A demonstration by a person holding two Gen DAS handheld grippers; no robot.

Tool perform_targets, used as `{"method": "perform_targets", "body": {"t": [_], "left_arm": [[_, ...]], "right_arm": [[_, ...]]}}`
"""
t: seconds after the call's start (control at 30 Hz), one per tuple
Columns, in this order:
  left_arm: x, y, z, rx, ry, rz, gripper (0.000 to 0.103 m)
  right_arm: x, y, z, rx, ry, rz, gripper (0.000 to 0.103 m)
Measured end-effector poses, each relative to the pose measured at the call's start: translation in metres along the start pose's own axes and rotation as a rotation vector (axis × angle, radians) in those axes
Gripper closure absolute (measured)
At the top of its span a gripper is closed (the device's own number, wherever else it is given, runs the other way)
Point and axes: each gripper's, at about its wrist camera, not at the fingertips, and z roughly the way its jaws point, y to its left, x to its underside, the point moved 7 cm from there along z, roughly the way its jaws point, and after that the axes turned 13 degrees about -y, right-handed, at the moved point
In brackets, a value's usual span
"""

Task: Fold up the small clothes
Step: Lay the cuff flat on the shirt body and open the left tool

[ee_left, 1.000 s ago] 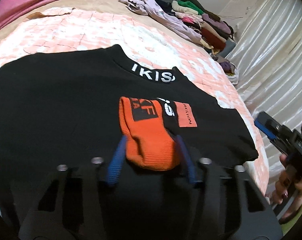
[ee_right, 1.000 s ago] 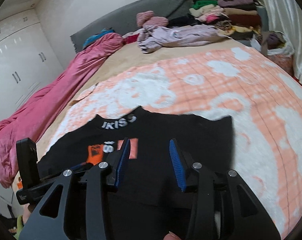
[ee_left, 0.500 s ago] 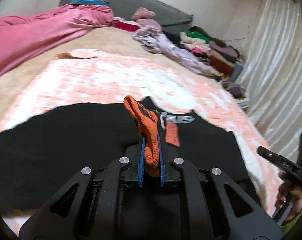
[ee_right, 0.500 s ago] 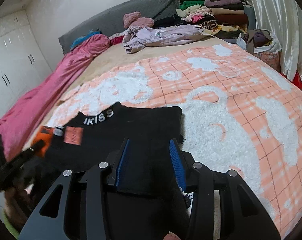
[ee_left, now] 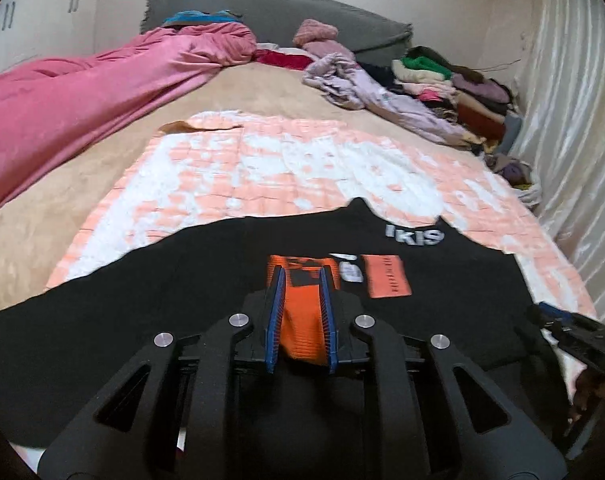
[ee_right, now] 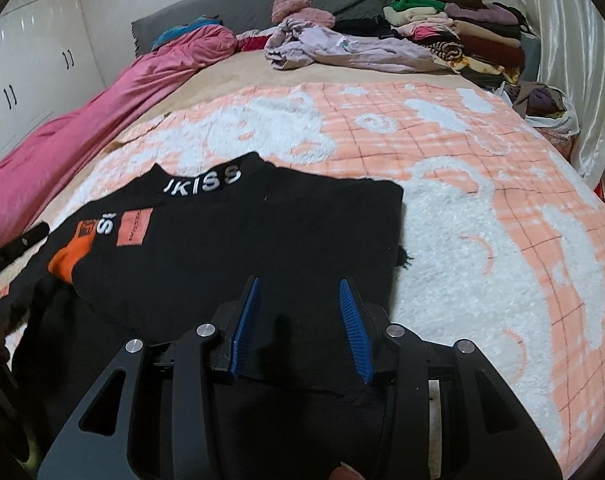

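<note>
A black sweater (ee_left: 142, 300) with white collar lettering and orange patches lies flat on the peach and white blanket (ee_left: 262, 168). Its orange cuff (ee_left: 302, 324) lies between the blue pads of my left gripper (ee_left: 301, 292), which stands partly open around it. In the right wrist view the sweater (ee_right: 242, 240) is folded in at its right side, with the orange cuff (ee_right: 68, 258) at the left. My right gripper (ee_right: 298, 304) is open over the sweater's lower hem, holding nothing.
A pink duvet (ee_left: 82, 92) lies along the left of the bed. A lilac garment (ee_right: 342, 50) and a stack of folded clothes (ee_right: 462, 28) sit at the far right by the grey headboard (ee_left: 282, 12). Curtains (ee_left: 574, 120) hang on the right.
My left gripper, shut on the raised orange cuff half a second ago, has lowered it onto the sweater and opened. My right gripper has moved slightly over the hem.
</note>
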Motion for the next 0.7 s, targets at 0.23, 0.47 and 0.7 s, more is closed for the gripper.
{"method": "perform_targets", "body": {"t": [0.23,0.47,0.7], "left_arm": [[0.038,-0.03,0.025,0.025,0.135,0.122,0.07],[0.041,-0.011,0.027,-0.006,0.145,0.088,0.06],[0.035,-0.003,0.016,-0.011,0.13,0.051,0.05]], "right_arm": [[0.021,-0.001,0.014,0.043,0.083,-0.053,0.06],[0.026,-0.003,0.015,0.027,0.087,-0.033,0.052],[0.021,0.005,-0.001,-0.009,0.054,-0.01,0.044]]}}
